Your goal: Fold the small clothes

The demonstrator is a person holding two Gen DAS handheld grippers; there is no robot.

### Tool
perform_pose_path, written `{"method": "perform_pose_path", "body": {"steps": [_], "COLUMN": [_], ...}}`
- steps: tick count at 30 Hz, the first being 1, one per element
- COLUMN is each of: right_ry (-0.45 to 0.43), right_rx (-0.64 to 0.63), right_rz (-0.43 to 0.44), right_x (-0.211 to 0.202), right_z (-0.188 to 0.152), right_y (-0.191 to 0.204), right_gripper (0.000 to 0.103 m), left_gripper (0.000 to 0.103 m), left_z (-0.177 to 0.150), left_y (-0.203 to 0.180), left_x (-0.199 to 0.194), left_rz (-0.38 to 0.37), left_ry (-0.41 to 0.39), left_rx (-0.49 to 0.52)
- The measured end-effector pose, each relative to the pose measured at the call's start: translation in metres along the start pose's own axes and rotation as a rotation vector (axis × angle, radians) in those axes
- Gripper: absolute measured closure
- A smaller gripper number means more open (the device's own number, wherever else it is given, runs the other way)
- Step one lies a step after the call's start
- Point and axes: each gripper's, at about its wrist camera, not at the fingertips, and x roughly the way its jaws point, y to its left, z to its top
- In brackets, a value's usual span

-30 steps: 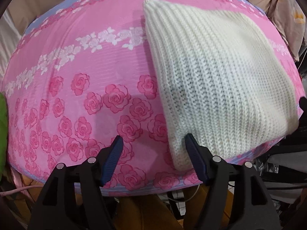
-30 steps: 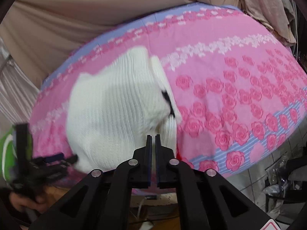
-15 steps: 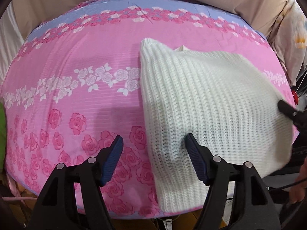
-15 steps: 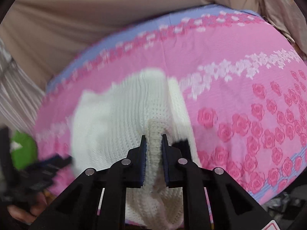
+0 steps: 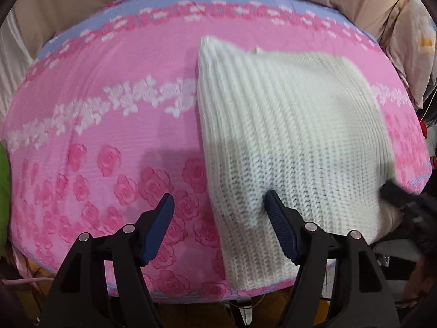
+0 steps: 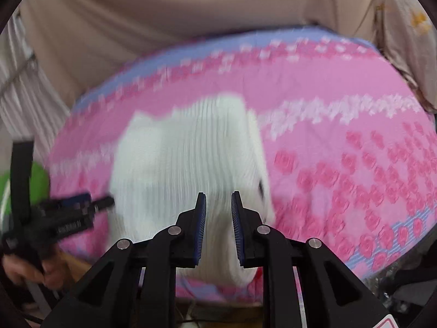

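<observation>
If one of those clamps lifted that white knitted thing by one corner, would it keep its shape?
Probably not. The white knitted garment looks thick, soft and loosely ribbed, so it would likely droop and unfold. Its near edge already sags over the pink cloth's border. The chunky ribs should grip well, not slip.

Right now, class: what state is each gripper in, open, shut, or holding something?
Left gripper: open, holding nothing; one finger over the white knit garment.
Right gripper: open, nothing clamped, the garment lying ahead of it.
</observation>
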Motion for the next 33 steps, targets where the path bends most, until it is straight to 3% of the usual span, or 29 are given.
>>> {"method": "perform_pose_path", "body": {"steps": [2, 3, 5, 7, 9, 11, 13, 15, 17, 18, 19, 20, 28, 33], "right_ry": [0.124, 0.133, 0.096, 0.041, 0.056, 0.125, 0.133, 0.123, 0.051, 0.013, -0.007, -0.032, 0.069, 0.112], "right_rx": [0.018, 0.071, 0.164, 0.164, 0.130, 0.087, 0.102, 0.134, 0.144, 0.152, 0.162, 0.176, 0.273, 0.269], "right_rz": [-0.030, 0.000, 0.049, 0.063, 0.061, 0.008, 0.019, 0.026, 0.023, -0.001, -0.021, -0.040, 0.030, 0.049], "right_x": [0.039, 0.045, 0.026, 0.004, 0.001, 0.025, 0.039, 0.026, 0.002, -0.008, -0.012, -0.014, 0.028, 0.050], "right_z": [-0.022, -0.030, -0.031, -0.029, -0.032, -0.040, -0.049, -0.045, -0.040, -0.037, -0.033, -0.031, -0.020, -0.022], "right_y": [-0.009, -0.016, -0.021, -0.017, -0.013, -0.013, -0.020, -0.020, -0.020, -0.023, -0.026, -0.031, -0.043, -0.036], "right_gripper": [0.099, 0.099, 0.099, 0.097, 0.097, 0.100, 0.103, 0.103, 0.091, 0.074, 0.049, 0.037, 0.037, 0.035], "left_gripper": [0.035, 0.037, 0.037, 0.036, 0.036, 0.034, 0.034, 0.036, 0.034, 0.031, 0.030, 0.030, 0.027, 0.020], "left_z": [0.000, 0.001, 0.001, -0.001, -0.004, -0.009, -0.011, -0.009, -0.007, -0.005, -0.003, -0.002, 0.012, 0.016], "left_y": [0.003, 0.004, 0.006, 0.006, 0.003, 0.004, 0.008, 0.008, 0.006, 0.005, 0.004, 0.002, 0.005, 0.005], "left_x": [-0.004, -0.014, -0.030, -0.030, -0.008, 0.013, 0.006, -0.008, -0.017, -0.017, -0.016, -0.013, 0.005, 0.023], "left_rz": [-0.010, -0.022, -0.063, -0.099, -0.074, -0.052, -0.067, -0.060, -0.078, -0.088, -0.093, -0.095, -0.234, -0.239], "left_ry": [0.001, -0.020, -0.057, -0.045, 0.036, 0.095, 0.072, 0.016, -0.026, -0.031, -0.031, -0.026, -0.022, -0.006], "left_rx": [-0.011, -0.006, -0.006, -0.011, -0.005, -0.017, -0.040, -0.027, -0.028, -0.032, -0.036, -0.039, -0.145, -0.162]}}
